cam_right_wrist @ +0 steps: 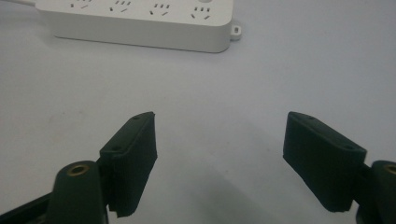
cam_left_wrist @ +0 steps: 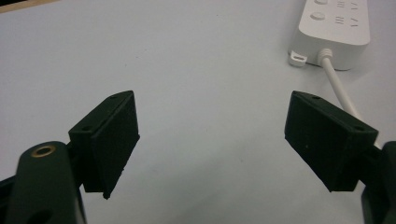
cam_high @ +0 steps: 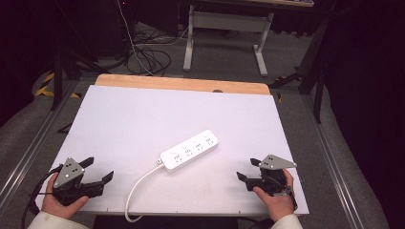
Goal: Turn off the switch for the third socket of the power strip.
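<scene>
My left tongs (cam_high: 98, 171) and right tongs (cam_high: 249, 170) rest at the near corners of the white tabletop (cam_high: 119, 119), both spread wide and empty, probably poised to start. Between them, toward the middle, lies a white power strip (cam_high: 190, 150), its cord (cam_high: 136, 188) trailing off the near edge. I can read no brand or writing on it.

A white board (cam_high: 143, 114) covers the wooden table (cam_high: 181, 84); a white power strip (cam_high: 190, 150) with its cable (cam_high: 138, 188) lies on it

Left hand-held gripper (cam_high: 98, 169) and right hand-held gripper (cam_high: 248, 169), each hand-gripped, jaws wide apart, both empty.
</scene>
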The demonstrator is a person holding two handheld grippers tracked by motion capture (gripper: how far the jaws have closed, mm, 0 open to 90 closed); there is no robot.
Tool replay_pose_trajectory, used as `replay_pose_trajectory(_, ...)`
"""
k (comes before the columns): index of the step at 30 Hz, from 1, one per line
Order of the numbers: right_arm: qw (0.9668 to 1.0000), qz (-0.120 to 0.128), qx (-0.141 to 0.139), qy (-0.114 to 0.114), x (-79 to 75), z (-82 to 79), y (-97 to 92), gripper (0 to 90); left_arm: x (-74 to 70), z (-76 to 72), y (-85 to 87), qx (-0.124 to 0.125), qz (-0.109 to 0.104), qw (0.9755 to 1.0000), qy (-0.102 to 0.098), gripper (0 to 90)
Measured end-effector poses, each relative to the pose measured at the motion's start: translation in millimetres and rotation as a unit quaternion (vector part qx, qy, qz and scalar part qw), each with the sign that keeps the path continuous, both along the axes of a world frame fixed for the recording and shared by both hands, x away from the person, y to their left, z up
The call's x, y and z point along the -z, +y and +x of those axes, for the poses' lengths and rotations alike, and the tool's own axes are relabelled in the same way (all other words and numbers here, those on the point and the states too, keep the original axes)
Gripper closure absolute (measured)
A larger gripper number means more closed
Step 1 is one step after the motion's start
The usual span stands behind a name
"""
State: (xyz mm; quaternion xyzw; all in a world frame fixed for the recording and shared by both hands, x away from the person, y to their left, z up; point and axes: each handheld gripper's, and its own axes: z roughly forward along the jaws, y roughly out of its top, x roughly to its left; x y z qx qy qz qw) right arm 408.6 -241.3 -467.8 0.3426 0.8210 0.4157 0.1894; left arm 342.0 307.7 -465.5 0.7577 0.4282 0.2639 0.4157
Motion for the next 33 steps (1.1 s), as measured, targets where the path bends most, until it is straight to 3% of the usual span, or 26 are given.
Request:
replay_pose_trajectory(14,0.9999,0.007,-0.008,0.0,-0.1,0.3,-1.0,26.3,-0.2,-0.1,0.0,-0.001,0.0,1.0,0.0,16.9)
replay_pose_trajectory(26,1.0,0.002,-0.006,0.0,-1.2,1.1,-0.6,26.3,-1.3,-2.1,-2.7,-0.006,0.016,0.9998,-0.009,16.8)
replay_pose_trajectory(33,0.9998,-0.009,-0.011,0.013,-5.0,5.7,3.3,29.8,-1.0,-1.9,-2.6,-0.009,0.013,0.9999,-0.007,16.8)
